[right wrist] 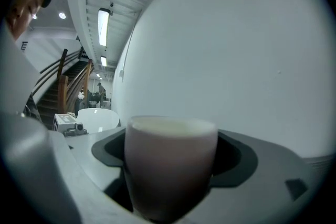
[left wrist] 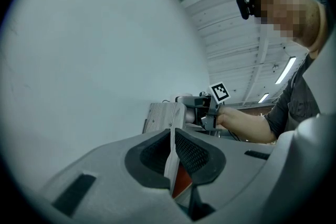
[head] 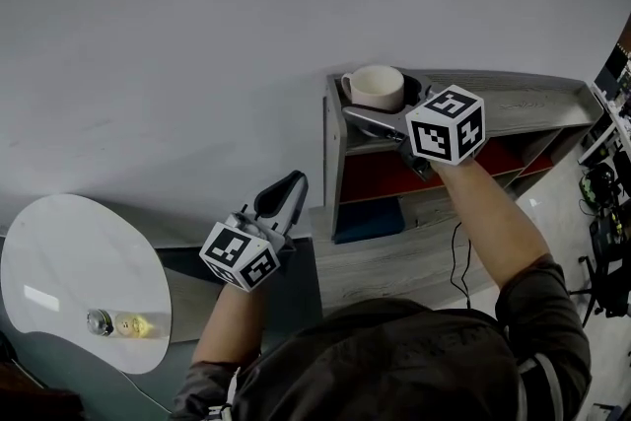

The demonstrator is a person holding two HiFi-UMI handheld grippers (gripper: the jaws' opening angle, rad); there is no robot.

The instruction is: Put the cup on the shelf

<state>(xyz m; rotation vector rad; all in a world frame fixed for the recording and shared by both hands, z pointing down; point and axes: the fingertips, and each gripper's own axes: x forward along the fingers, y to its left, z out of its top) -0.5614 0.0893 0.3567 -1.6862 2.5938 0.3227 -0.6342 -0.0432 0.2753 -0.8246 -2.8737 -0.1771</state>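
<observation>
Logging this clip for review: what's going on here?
A person holds a gripper in each hand. The right gripper has its jaws shut on a pale cup at one end of the top of the grey shelf; whether it rests there is unclear. The left gripper, jaws together and empty, hangs lower, beside the shelf.

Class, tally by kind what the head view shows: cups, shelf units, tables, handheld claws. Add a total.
cream ceramic cup: 1
grey wooden shelf unit: 1
round white table: 1
handheld claws: 2, left claw and right claw
Total: 5
</observation>
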